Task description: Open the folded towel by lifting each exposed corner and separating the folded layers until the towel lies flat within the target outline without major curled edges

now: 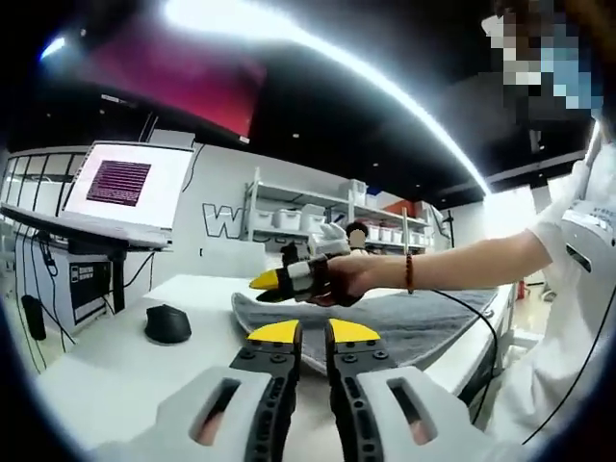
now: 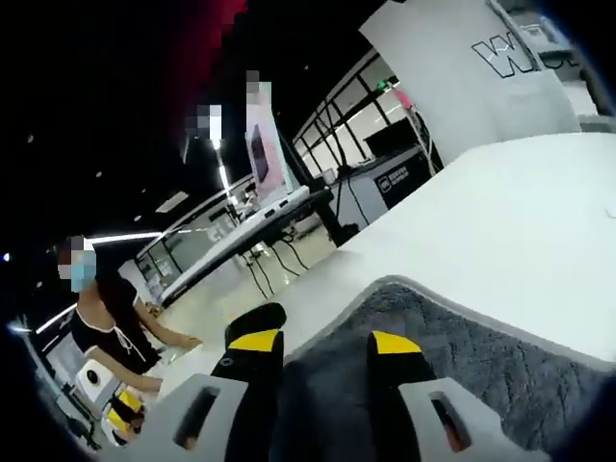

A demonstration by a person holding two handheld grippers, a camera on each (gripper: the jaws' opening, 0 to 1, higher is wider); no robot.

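I see the white table (image 1: pixel 115 371) with the grey towel (image 1: pixel 423 322) lying spread along its right part, the near edge slightly raised and rumpled. My left gripper (image 1: pixel 313 332) hovers above the tabletop just short of the towel, its yellow-tipped jaws almost together with a narrow gap, holding nothing. My right gripper (image 2: pixel 325 346) hangs over the towel's corner, jaws spread apart and empty. A black mouse (image 1: pixel 167 323) sits left of the towel.

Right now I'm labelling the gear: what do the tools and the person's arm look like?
Both tools, left and right, have black jaws with yellow tips on slotted grey bodies. The arm wears a beaded bracelet and a white short sleeve; a black cable trails beneath.
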